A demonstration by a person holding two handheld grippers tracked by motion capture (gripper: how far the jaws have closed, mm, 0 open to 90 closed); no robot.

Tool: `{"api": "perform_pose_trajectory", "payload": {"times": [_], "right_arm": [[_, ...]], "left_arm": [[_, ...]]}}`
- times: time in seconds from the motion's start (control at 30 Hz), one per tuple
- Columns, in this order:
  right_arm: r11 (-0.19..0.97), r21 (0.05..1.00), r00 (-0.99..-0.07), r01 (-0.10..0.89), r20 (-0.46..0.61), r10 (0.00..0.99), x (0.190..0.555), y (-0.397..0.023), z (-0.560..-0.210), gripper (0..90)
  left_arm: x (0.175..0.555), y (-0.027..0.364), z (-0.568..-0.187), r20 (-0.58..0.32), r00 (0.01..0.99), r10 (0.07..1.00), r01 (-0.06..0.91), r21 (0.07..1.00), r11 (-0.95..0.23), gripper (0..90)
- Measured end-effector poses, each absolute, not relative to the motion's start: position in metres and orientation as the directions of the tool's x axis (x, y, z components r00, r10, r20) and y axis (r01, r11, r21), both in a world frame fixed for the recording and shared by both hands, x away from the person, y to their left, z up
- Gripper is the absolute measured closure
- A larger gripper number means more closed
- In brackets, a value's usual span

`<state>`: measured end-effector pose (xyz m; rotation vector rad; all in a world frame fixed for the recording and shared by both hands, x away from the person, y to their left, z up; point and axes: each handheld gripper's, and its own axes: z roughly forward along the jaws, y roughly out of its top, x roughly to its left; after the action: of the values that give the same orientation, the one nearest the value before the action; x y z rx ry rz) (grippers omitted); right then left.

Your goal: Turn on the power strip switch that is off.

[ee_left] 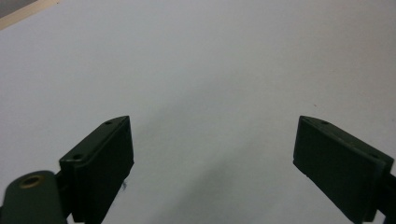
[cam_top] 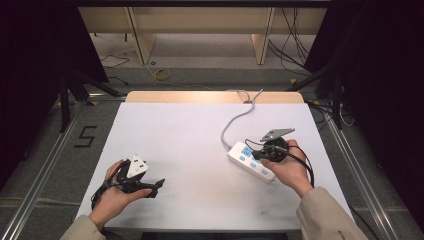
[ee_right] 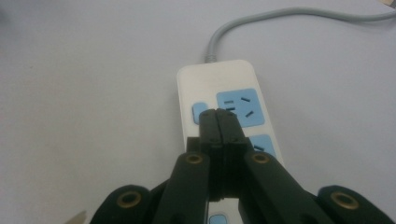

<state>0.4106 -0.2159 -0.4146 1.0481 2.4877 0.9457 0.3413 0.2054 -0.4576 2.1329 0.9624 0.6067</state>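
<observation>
From the high view, a white power strip (cam_top: pixel 251 161) lies on the right half of the white table (cam_top: pixel 190 130), its grey cord (cam_top: pixel 235 122) curling away toward the far edge. The right gripper (cam_top: pixel 256 154) sits over it, held from the near side by the person's right hand (cam_top: pixel 290 172), while the left gripper (cam_top: pixel 159 183) rests low near the front left corner, well apart from the strip. In the left gripper view, the black jaws stand wide apart with nothing between them, over bare table. In the right gripper view, the right gripper (ee_right: pixel 218 113) has its jaws pressed together, holding nothing, tips angled down at a small blue switch (ee_right: pixel 199 112) beside the first blue socket (ee_right: pixel 239 107). This looks like the switch-pressing step; next the closed tips need a short, firm push straight onto that button without sliding the strip.
</observation>
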Motion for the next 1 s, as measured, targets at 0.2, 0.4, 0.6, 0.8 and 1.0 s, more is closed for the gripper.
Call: {"api": "perform_pose_trajectory", "payload": {"times": [0.2, 0.4, 0.6, 0.8, 1.0], "right_arm": [[0.525, 0.662, -0.700, 0.535, -0.001, 0.714, 0.413, -0.213, -0.415, 90.0], [0.528, 0.658, -0.702, 0.536, 0.001, 0.712, 0.415, -0.212, -0.416, 90.0], [0.528, 0.657, -0.702, 0.538, 0.003, 0.712, 0.418, -0.211, -0.417, 90.0], [0.530, 0.651, -0.702, 0.544, 0.007, 0.712, 0.420, -0.209, -0.418, 90.0], [0.533, 0.649, -0.706, 0.543, 0.009, 0.708, 0.423, -0.207, -0.417, 90.0]], "left_arm": [[0.341, 0.205, -0.458, 0.124, 0.613, 0.780, 0.448, 0.759, -0.472, 11.7], [0.341, 0.205, -0.458, 0.123, 0.613, 0.780, 0.448, 0.759, -0.472, 11.7], [0.341, 0.205, -0.458, 0.124, 0.613, 0.780, 0.448, 0.759, -0.473, 11.8], [0.341, 0.205, -0.458, 0.123, 0.614, 0.780, 0.448, 0.759, -0.473, 11.7], [0.341, 0.205, -0.458, 0.124, 0.613, 0.781, 0.448, 0.759, -0.472, 11.7]]}}
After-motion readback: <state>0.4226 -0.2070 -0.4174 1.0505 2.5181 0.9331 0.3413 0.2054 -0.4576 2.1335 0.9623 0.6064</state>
